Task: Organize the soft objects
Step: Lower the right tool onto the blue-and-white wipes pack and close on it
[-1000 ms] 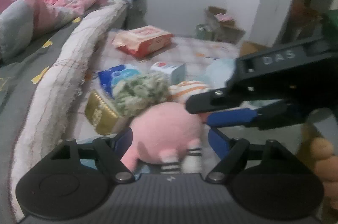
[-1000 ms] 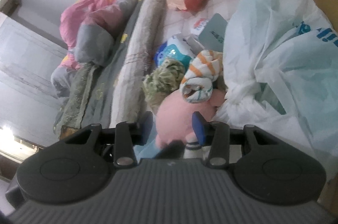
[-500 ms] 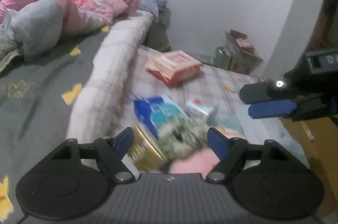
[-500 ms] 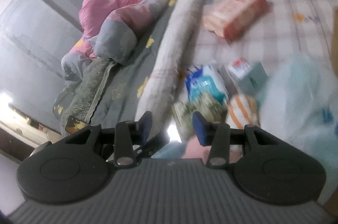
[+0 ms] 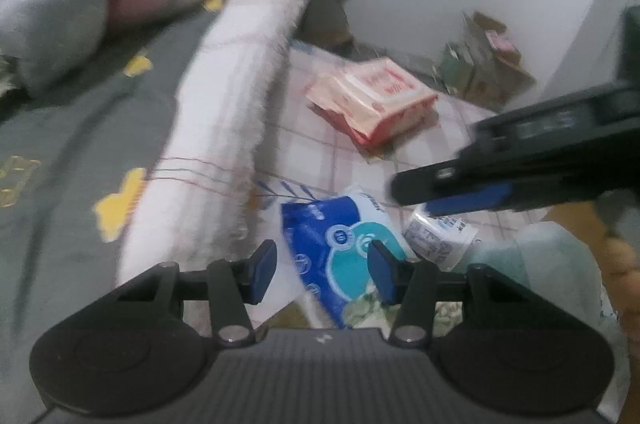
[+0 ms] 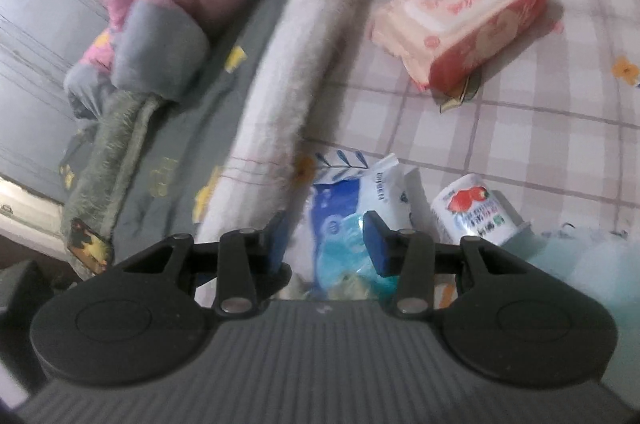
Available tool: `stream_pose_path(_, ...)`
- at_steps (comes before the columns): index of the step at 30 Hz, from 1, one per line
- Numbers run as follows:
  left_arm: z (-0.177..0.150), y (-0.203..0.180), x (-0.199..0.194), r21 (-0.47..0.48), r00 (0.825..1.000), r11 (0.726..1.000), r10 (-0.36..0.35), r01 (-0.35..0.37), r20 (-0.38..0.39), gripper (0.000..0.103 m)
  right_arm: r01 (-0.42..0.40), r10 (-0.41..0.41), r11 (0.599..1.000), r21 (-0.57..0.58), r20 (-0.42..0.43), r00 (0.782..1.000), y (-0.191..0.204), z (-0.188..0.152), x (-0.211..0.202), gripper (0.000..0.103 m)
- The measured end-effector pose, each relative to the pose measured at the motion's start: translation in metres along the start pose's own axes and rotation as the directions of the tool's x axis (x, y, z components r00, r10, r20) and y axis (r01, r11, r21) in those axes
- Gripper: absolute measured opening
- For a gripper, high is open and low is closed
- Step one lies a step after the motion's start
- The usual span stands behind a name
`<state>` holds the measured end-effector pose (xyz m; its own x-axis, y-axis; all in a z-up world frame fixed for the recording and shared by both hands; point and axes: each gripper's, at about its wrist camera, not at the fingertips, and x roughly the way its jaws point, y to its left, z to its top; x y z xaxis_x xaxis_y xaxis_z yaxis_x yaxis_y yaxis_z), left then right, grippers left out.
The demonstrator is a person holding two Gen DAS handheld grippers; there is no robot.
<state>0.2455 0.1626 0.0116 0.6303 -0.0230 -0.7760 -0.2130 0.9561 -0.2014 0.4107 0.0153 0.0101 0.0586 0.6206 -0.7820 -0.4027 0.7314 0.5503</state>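
Blue tissue pack [image 5: 340,248] lies lengthwise toward the camera.

Pink plush gone; left tongs [image 5: 320,274] narrower.

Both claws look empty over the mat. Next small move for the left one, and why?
Probably lower the left claw onto the blue tissue pack. Its jaws have just been closing, yet nothing sits between them, and the pack lies right below and ahead on the checked mat. The right claw is empty too, so either could take it.
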Motion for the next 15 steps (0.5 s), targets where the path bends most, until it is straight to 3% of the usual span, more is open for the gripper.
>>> stream_pose_path(8, 0.014, 0.004, 0.058, -0.041, 0.98, 0.999, -0.041, 0.034, -0.193, 0.056, 0.069, -0.066, 0.997, 0.029, -0.114, 0.991, -0.025, 0.011, 0.049, 0.041)
stream_pose_path(15, 0.02, 0.005, 0.077, -0.051, 0.969, 0.998, -0.058, 0.047, -0.24, 0.074, 0.067, -0.063, 0.997, 0.024, -0.158, 0.986, -0.023, 0.018, 0.061, 0.045)
